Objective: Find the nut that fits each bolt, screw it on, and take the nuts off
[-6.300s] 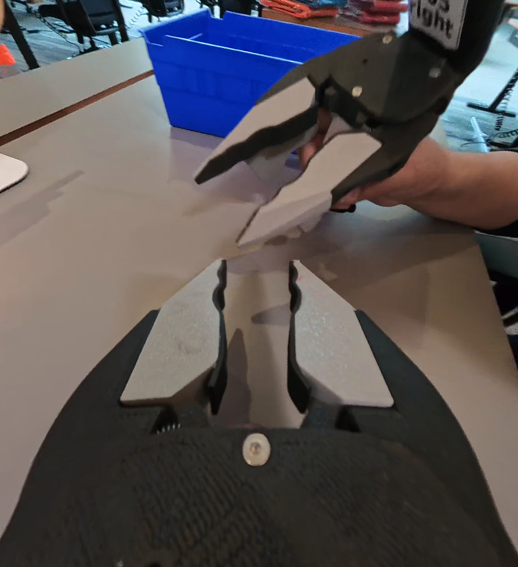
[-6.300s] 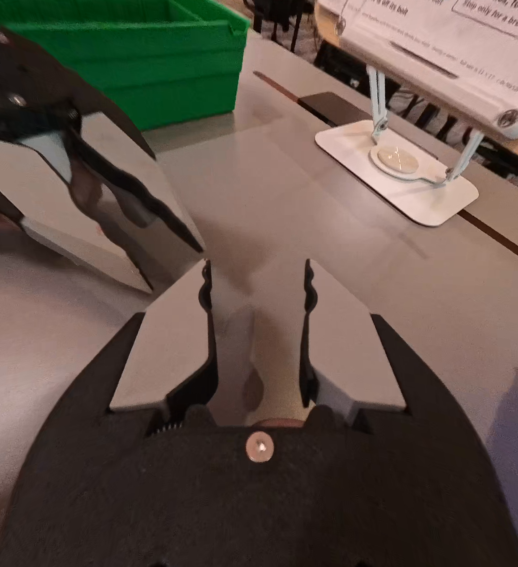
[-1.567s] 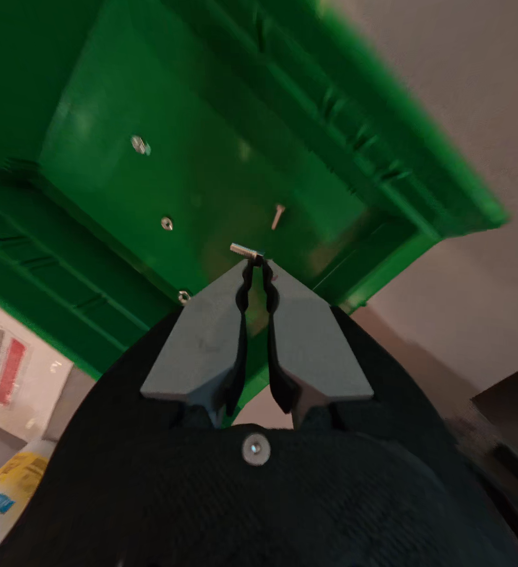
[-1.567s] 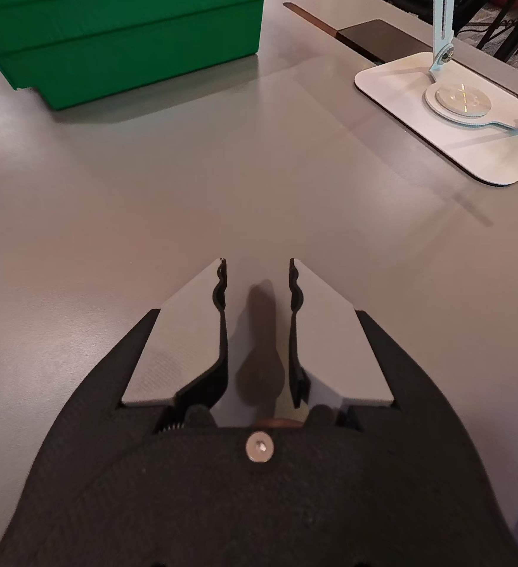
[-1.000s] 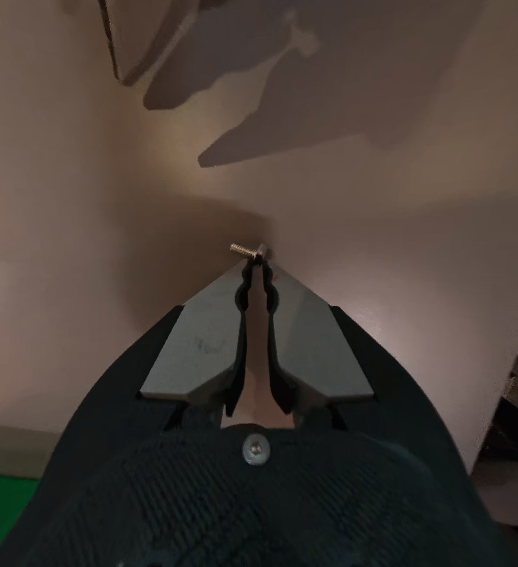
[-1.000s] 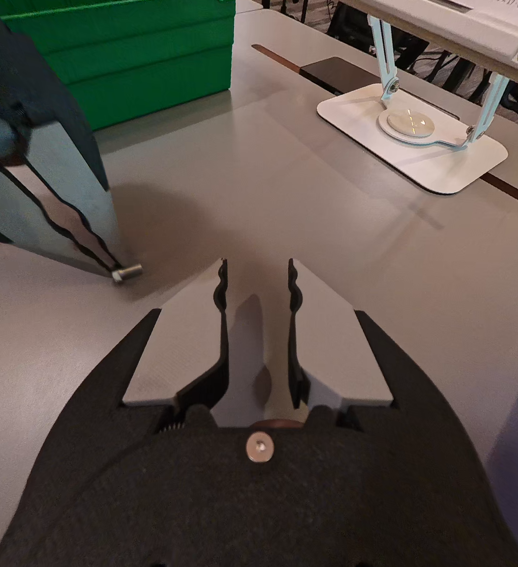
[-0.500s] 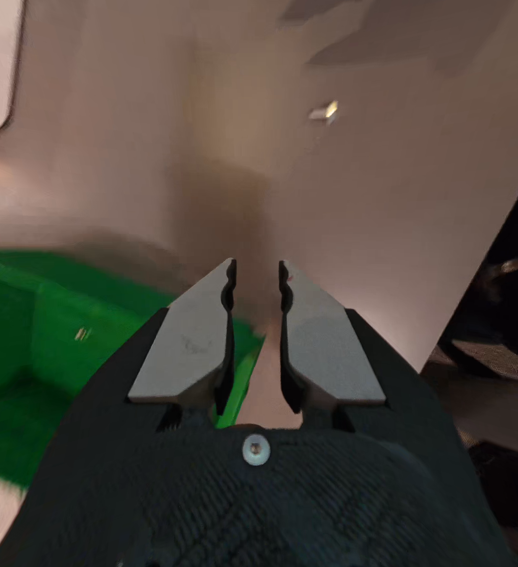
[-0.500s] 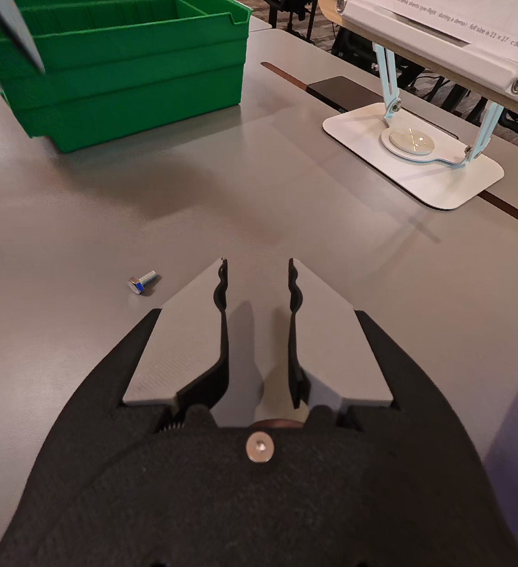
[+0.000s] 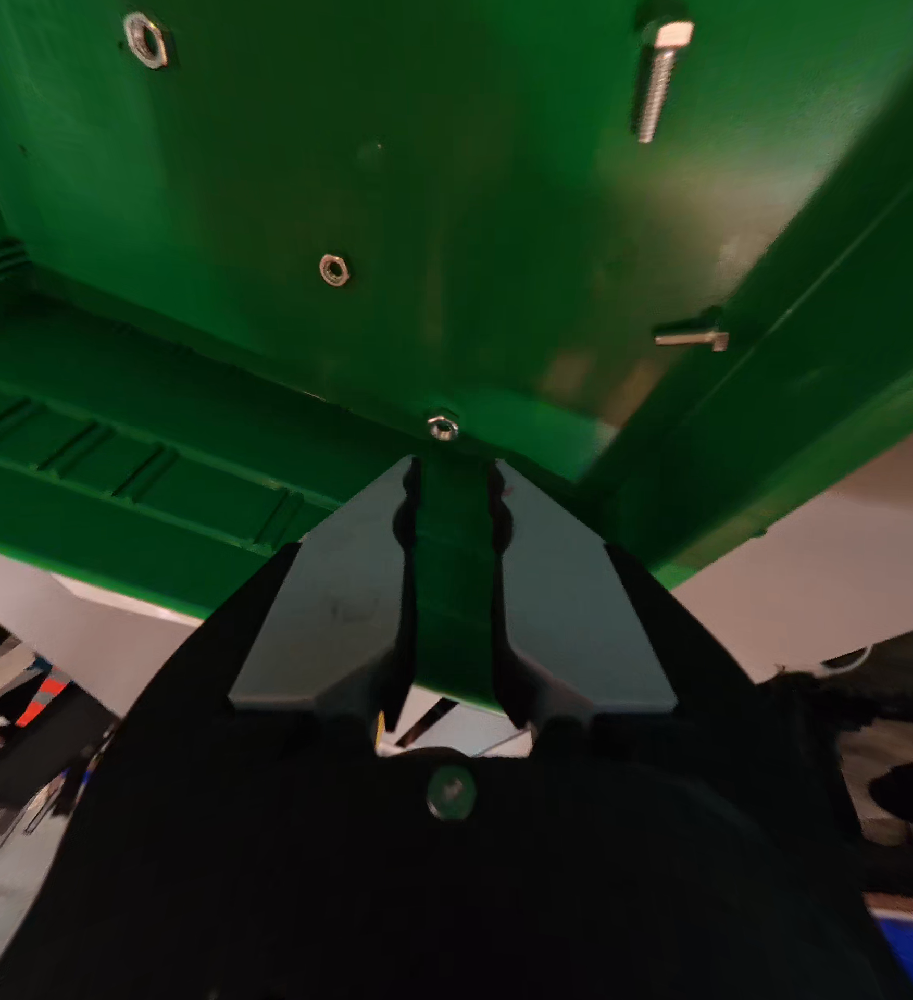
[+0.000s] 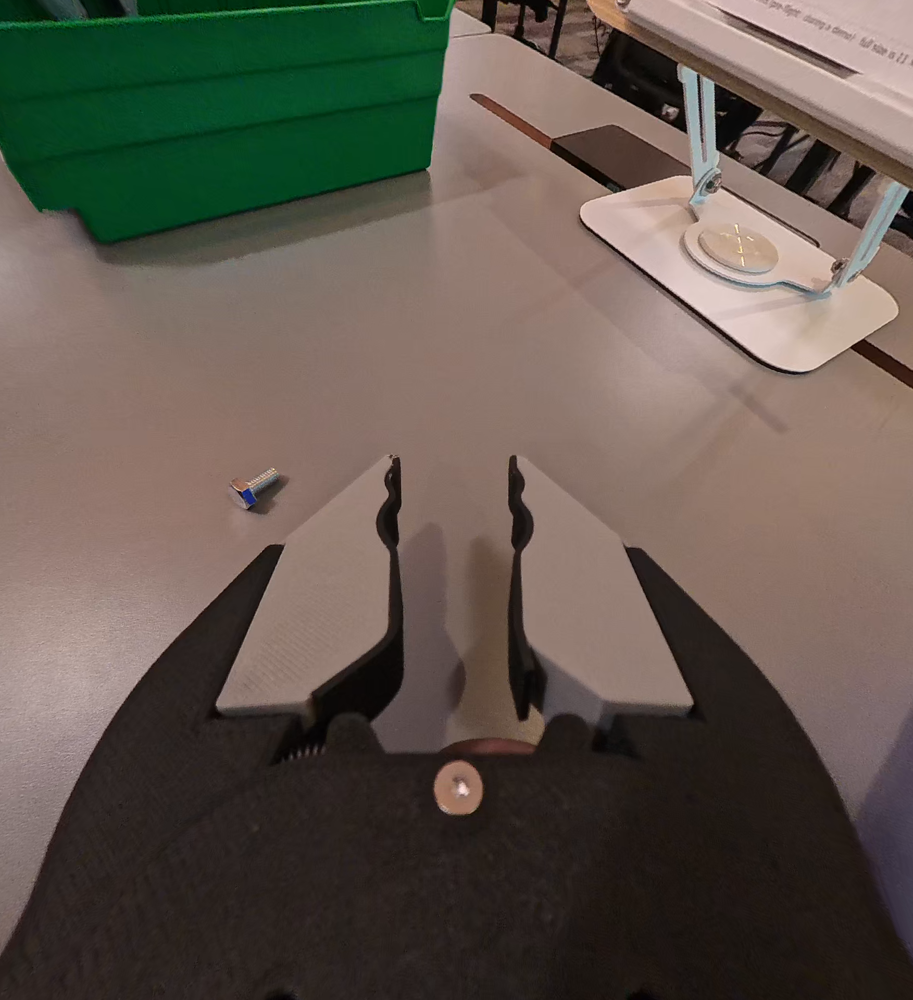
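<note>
My left gripper [image 9: 453, 462] is open and empty, held over the green bin [image 9: 118, 476]. A small nut [image 9: 442, 427] lies on the bin floor just beyond its tips. Farther in lie a second nut [image 9: 334, 269], a larger nut [image 9: 146, 41], a long bolt [image 9: 658, 76] and a short bolt [image 9: 692, 339]. My right gripper [image 10: 454, 468] is open and empty, low over the grey table [image 10: 497, 352]. A small hex bolt [image 10: 255, 486] lies on the table to the left of its left fingertip. The green bin [image 10: 216, 108] stands at the back left.
A white stand [image 10: 741, 270] with pale blue legs holds a slanted white board at the back right. A dark strip [image 10: 605, 151] runs across the table beside it. The table's edge and dark clutter [image 9: 903, 757] show below the bin in the left wrist view. The left gripper's tips are roughly 45 cm from the right gripper's.
My left gripper let go of the small bolt on the table, opened, and swung away over the green bin. My right gripper has barely moved.
</note>
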A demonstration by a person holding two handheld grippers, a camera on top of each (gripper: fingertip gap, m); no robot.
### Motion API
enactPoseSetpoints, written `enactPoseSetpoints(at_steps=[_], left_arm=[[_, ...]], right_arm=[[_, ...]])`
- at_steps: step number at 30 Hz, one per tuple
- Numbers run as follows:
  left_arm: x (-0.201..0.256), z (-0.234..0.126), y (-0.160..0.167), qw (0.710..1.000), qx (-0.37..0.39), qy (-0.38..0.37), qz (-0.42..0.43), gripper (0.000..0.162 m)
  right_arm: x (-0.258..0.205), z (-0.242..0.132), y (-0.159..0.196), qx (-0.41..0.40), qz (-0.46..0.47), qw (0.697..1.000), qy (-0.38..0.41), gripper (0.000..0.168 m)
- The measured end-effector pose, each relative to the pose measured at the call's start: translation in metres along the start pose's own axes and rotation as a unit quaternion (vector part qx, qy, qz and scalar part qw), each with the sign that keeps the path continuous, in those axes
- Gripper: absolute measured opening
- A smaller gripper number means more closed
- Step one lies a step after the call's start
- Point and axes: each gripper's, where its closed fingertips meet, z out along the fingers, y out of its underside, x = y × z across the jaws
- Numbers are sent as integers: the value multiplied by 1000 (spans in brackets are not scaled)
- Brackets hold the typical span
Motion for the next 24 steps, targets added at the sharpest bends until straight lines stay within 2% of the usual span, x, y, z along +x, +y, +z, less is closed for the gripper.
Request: enactPoseSetpoints(at_steps=[6, 15, 24], left_arm=[[-7, 18, 11, 994, -104, 9, 35, 25], [-8, 37, 11, 988, -144, 10, 54, 27], [-10, 41, 19, 977, -201, 26, 71, 13]], right_arm=[[1, -2, -2, 5, 6, 1000, -2, 37], [-3, -4, -6, 11, 3, 1000, -9, 37], [-4, -7, -10, 21, 15, 1000, -17, 37]])
